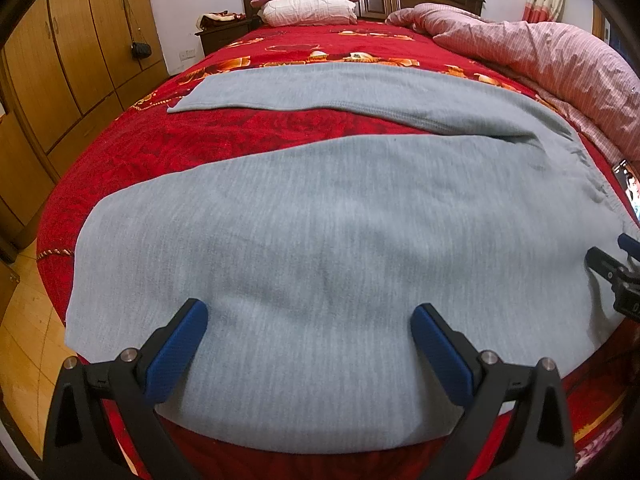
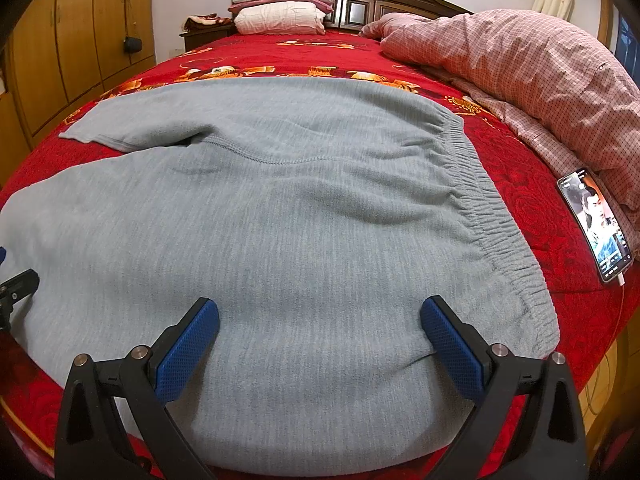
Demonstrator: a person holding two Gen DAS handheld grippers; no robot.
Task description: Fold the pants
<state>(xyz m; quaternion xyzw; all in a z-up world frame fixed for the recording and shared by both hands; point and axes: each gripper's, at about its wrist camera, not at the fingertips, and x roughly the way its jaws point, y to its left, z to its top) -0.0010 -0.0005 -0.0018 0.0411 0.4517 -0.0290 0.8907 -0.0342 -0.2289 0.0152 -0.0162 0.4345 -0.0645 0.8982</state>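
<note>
Fingers of the left gripper (image 1: pixel 308 344) and right gripper (image 2: pixel 320 336) are spread wide, nothing gripped. Grey pants (image 2: pixel 280 220) are laid flat on the red bedspread (image 2: pixel 540 216), long axis 3-to-9 o'clock, waistband (image 2: pixel 496 236) nearest the right gripper, toward 2 o'clock.

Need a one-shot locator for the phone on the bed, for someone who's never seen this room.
Start at the red bedspread and go to its right side, where the bunched pink checked duvet lies. The phone leans against the duvet's near edge, right of the grey pants' waistband: the only lit screen there.
</note>
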